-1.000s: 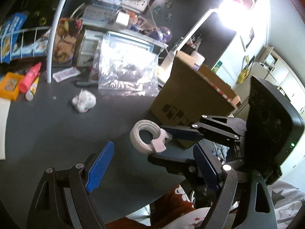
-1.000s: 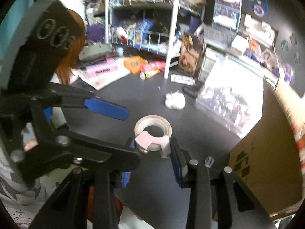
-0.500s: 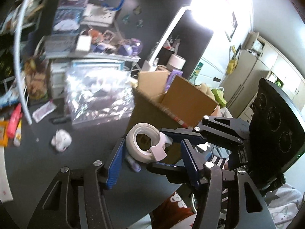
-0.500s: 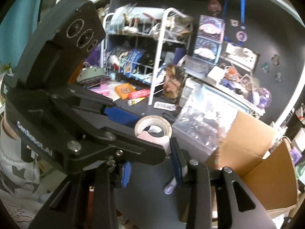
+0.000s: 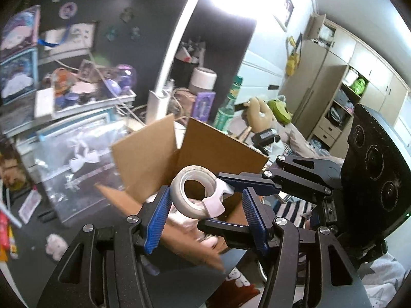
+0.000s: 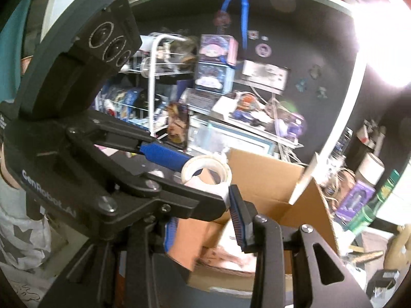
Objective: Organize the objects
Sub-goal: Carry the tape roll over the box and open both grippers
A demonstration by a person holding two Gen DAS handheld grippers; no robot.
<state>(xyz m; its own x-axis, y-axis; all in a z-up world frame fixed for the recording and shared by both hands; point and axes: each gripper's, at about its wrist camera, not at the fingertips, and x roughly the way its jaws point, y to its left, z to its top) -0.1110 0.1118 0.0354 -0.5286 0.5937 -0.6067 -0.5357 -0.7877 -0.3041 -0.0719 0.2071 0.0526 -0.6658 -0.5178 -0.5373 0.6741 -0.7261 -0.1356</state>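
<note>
A white tape roll in a pale pink dispenser [image 5: 196, 195] hangs in the air above the open cardboard box [image 5: 215, 151]. My right gripper [image 5: 226, 202] is shut on the dispenser's pink tab. My left gripper [image 5: 205, 220] stands open around the roll, its blue pads on either side of it. In the right wrist view the tape roll [image 6: 205, 173] sits just past my right gripper [image 6: 203, 218], with the left gripper [image 6: 164, 166] crossing from the left and the box [image 6: 269, 179] below and behind.
A clear plastic bin [image 5: 74, 154] stands left of the box on the dark desk [image 5: 33, 233]. A crumpled white wad [image 5: 55, 242] lies near the front left. Shelves with boxes and toys [image 6: 215, 77] fill the back. Bottles [image 5: 226, 107] stand behind the box.
Both grippers have lifted off the desk with the tape dispenser and moved right, over the open box. The left gripper has narrowed around the roll.
</note>
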